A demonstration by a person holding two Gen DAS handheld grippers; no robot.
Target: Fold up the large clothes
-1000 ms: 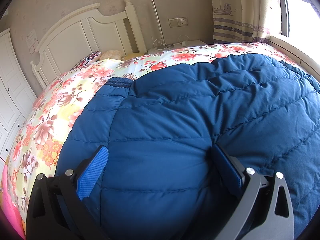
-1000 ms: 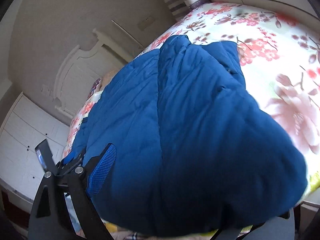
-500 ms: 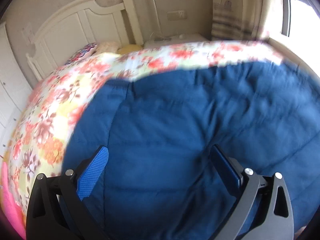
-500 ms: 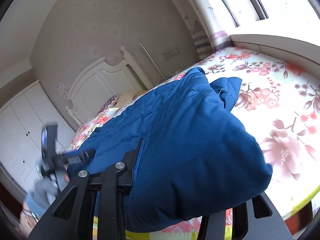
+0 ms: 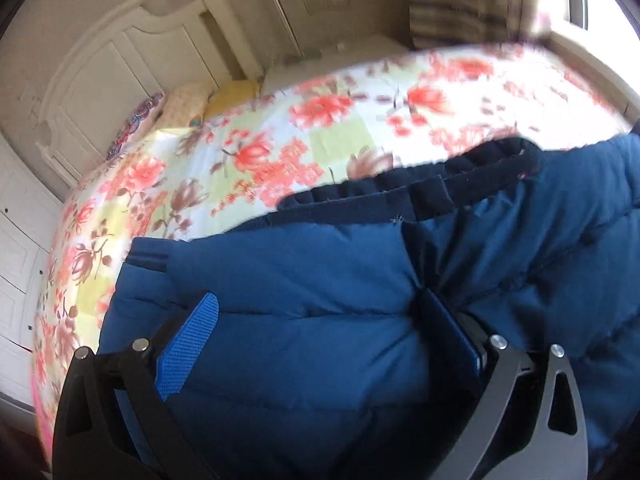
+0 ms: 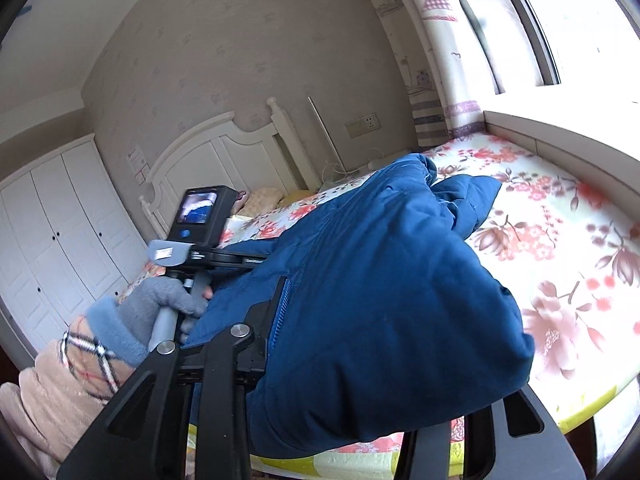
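Note:
A large blue quilted jacket (image 5: 320, 280) lies on a floral bed, its dark ribbed band (image 5: 400, 192) toward the headboard. My left gripper (image 5: 318, 338) hangs over it with jaws wide and open. The left pad's (image 5: 188, 344) face is bare and the right pad (image 5: 448, 332) sits against a fold. My right gripper (image 6: 384, 352) is shut on a thick bunch of the jacket (image 6: 380, 300), held up off the bed. Its far finger is buried under the fabric. In the right wrist view a gloved hand (image 6: 160, 308) holds the left tool, whose camera unit (image 6: 200, 216) shows.
The floral quilt (image 6: 560, 240) spreads to the right of the jacket. A white headboard (image 6: 208, 160) and pillows (image 5: 192, 100) stand at the far end. White wardrobe doors (image 6: 52, 220) are on the left. A window ledge (image 6: 560, 128) runs along the bed's far side.
The right gripper's jaws closed on a bunch of jacket, then rose and rolled with it. The left gripper slid across the jacket toward the ribbed band, jaws equally wide.

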